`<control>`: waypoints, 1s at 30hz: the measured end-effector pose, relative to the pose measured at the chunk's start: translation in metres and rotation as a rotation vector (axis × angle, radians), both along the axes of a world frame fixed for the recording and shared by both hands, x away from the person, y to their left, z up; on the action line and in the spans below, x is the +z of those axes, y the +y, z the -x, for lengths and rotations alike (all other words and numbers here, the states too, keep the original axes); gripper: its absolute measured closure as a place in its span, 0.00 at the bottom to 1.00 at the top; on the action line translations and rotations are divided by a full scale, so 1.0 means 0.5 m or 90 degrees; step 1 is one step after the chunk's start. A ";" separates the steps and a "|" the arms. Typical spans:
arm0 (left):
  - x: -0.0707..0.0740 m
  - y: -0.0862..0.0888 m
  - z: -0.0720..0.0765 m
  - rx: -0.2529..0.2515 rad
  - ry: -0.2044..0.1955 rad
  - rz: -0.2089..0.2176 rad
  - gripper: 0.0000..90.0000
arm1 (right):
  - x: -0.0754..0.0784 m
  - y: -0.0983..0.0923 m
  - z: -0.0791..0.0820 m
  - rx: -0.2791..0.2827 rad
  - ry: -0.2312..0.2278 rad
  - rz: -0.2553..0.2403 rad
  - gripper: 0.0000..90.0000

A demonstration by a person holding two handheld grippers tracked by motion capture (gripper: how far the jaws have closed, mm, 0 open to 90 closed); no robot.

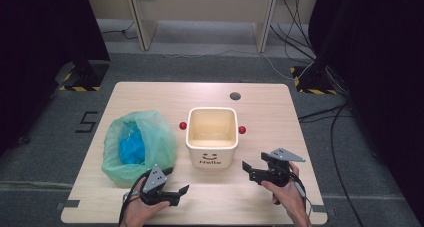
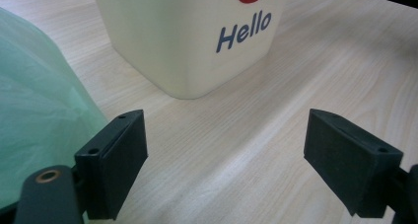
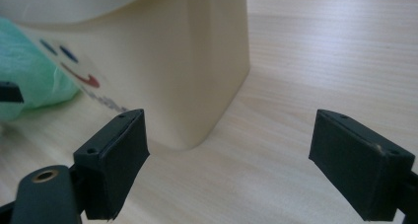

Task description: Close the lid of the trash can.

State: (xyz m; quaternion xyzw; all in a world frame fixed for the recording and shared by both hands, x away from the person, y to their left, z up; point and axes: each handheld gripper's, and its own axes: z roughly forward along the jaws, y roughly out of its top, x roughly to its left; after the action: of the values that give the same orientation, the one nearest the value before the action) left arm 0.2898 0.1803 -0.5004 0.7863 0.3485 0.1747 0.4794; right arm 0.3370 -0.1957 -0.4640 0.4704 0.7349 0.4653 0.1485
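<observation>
A cream square bin [image 1: 212, 135] with red knobs and a "Hello" smiley face stands mid-table, and nothing shows inside it. To its left lies a green plastic bag [image 1: 139, 145] with something blue inside. My left gripper [image 1: 176, 183] is open near the front edge, below the bag, with nothing between its jaws. In the left gripper view the bin [image 2: 192, 34] is ahead and the bag [image 2: 39, 115] at the left. My right gripper [image 1: 252, 170] is open at the bin's front right. The right gripper view has the bin's corner [image 3: 197, 71] ahead and the bag [image 3: 34, 76] far left.
The wooden table [image 1: 150, 94] has a dark round hole [image 1: 235, 95] near its far edge. Cables run over the grey floor at the right. Black stand bases with hazard tape sit beyond the table's far corners.
</observation>
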 end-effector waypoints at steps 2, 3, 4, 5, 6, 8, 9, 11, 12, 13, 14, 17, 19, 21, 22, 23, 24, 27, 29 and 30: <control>0.000 0.002 0.001 0.000 0.000 0.001 0.18 | -0.005 0.002 0.007 0.006 0.003 0.003 0.16; -0.001 0.003 0.001 0.001 0.000 0.000 0.18 | -0.008 0.002 0.009 0.009 0.004 0.005 0.16; -0.001 0.004 0.002 0.002 -0.001 0.000 0.18 | -0.012 0.002 0.012 0.010 0.006 0.006 0.16; -0.001 0.005 0.002 0.001 0.000 -0.002 0.18 | -0.016 0.002 0.015 0.010 0.009 0.007 0.16; 0.000 0.006 0.002 0.001 -0.001 -0.002 0.18 | -0.020 0.002 0.018 0.010 0.012 0.011 0.17; 0.000 0.007 0.002 0.003 -0.004 -0.002 0.18 | -0.028 0.000 0.025 0.010 0.019 0.018 0.17; -0.001 0.008 0.002 0.005 -0.004 -0.001 0.18 | -0.032 -0.002 0.029 0.010 0.021 0.021 0.17; -0.002 0.009 0.002 0.005 -0.004 -0.003 0.18 | -0.041 -0.007 0.036 0.010 0.028 0.028 0.17; -0.001 0.009 0.002 0.004 -0.004 -0.003 0.18 | -0.045 -0.009 0.040 0.010 0.031 0.033 0.17; -0.001 0.009 0.002 0.003 -0.003 -0.002 0.18 | -0.047 -0.011 0.044 0.011 0.034 0.039 0.17; -0.002 0.008 0.002 0.001 -0.002 -0.002 0.18 | -0.050 -0.013 0.048 0.012 0.034 0.043 0.17; -0.006 0.005 0.002 -0.005 0.006 -0.012 0.18 | -0.051 -0.017 0.058 0.012 0.033 0.046 0.17; -0.008 0.004 0.001 -0.007 0.011 -0.017 0.18 | -0.052 -0.020 0.062 0.009 0.034 0.044 0.17; -0.010 0.004 0.001 -0.009 0.016 -0.022 0.18 | -0.054 -0.025 0.065 0.008 0.035 0.045 0.17; -0.011 0.004 0.001 -0.010 0.018 -0.023 0.18 | -0.055 -0.027 0.067 0.005 0.038 0.044 0.17; -0.012 0.004 0.001 -0.010 0.020 -0.025 0.18 | -0.056 -0.029 0.069 0.004 0.039 0.045 0.17; -0.013 0.004 0.001 -0.012 0.024 -0.029 0.18 | -0.057 -0.031 0.071 0.003 0.041 0.044 0.17; -0.016 0.002 0.001 -0.014 0.030 -0.040 0.18 | -0.060 -0.035 0.074 0.000 0.040 0.048 0.17; -0.019 0.001 0.001 -0.016 0.036 -0.048 0.18 | -0.061 -0.038 0.076 -0.001 0.041 0.046 0.17; -0.021 0.001 0.000 -0.018 0.039 -0.055 0.18 | -0.061 -0.039 0.077 -0.003 0.042 0.046 0.17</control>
State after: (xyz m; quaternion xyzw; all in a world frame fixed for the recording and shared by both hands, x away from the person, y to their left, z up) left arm 0.2897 0.1807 -0.5107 0.8162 0.3437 0.1589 0.4364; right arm 0.2984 -0.2151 -0.4946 0.4816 0.7548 0.4221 0.1419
